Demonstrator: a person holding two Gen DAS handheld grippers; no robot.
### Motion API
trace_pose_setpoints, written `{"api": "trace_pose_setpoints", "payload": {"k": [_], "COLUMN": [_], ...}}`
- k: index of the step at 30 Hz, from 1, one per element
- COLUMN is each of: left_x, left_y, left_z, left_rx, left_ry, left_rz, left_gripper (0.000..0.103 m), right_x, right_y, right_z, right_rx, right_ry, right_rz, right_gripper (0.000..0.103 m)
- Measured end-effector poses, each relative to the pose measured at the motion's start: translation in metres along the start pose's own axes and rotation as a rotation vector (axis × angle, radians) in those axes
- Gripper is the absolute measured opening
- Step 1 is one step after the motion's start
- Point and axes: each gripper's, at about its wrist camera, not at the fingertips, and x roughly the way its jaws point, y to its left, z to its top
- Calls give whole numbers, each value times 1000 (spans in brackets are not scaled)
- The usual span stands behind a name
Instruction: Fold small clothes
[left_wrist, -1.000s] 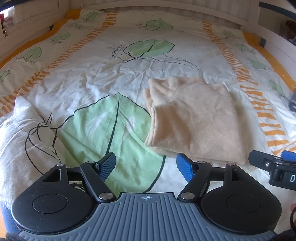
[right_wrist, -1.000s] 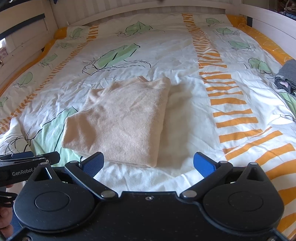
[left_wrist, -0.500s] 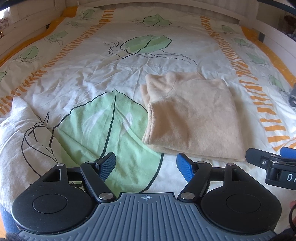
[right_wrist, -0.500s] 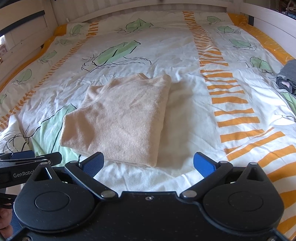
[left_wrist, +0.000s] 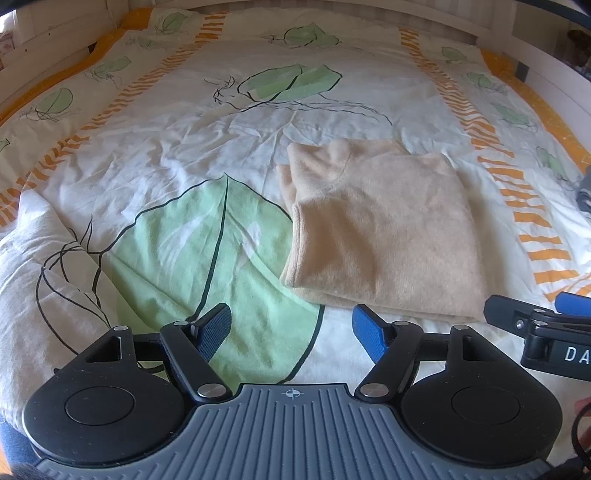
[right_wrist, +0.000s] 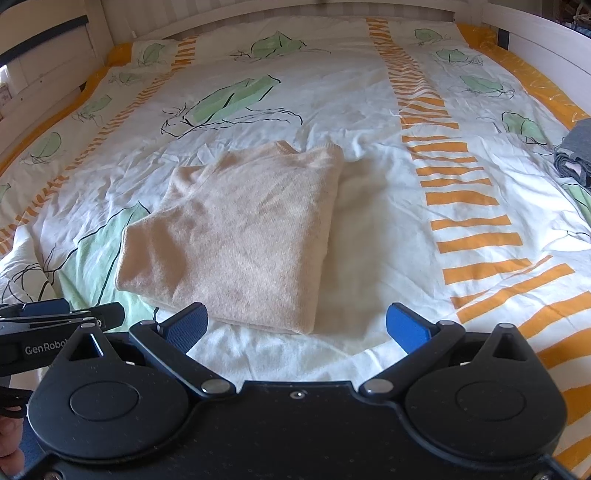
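Observation:
A beige knit garment (left_wrist: 384, 229) lies folded into a neat rectangle on the bed; it also shows in the right wrist view (right_wrist: 240, 236). My left gripper (left_wrist: 291, 332) is open and empty, held just short of the garment's near left corner. My right gripper (right_wrist: 297, 326) is open and empty, held just short of the garment's near right corner. Each gripper shows at the edge of the other's view, the right gripper (left_wrist: 539, 332) at the right and the left gripper (right_wrist: 62, 321) at the left.
The bed cover (left_wrist: 184, 155) is white with green leaf prints and orange stripes, and is wrinkled. A pile of dark grey clothes (right_wrist: 576, 155) lies at the bed's right edge. A white bed frame (right_wrist: 535, 29) runs round the far side.
Both grippers have drifted slightly back and down, so the garment sits a little lower in the views. The jaws stay open and the garment has not moved.

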Motion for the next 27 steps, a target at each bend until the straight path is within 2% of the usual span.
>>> {"api": "trace_pose_setpoints", "payload": {"k": [27], "left_x": [10], "left_y": [-4], "left_z": [2], "left_rx": [21], "left_ry": [23], "left_rz": [2], "left_gripper": [71], "right_x": [13], "right_y": [-1], "right_z": [2], "right_rx": [22], "right_ry": [32], "right_rz": [9], "right_gripper": [103]}}
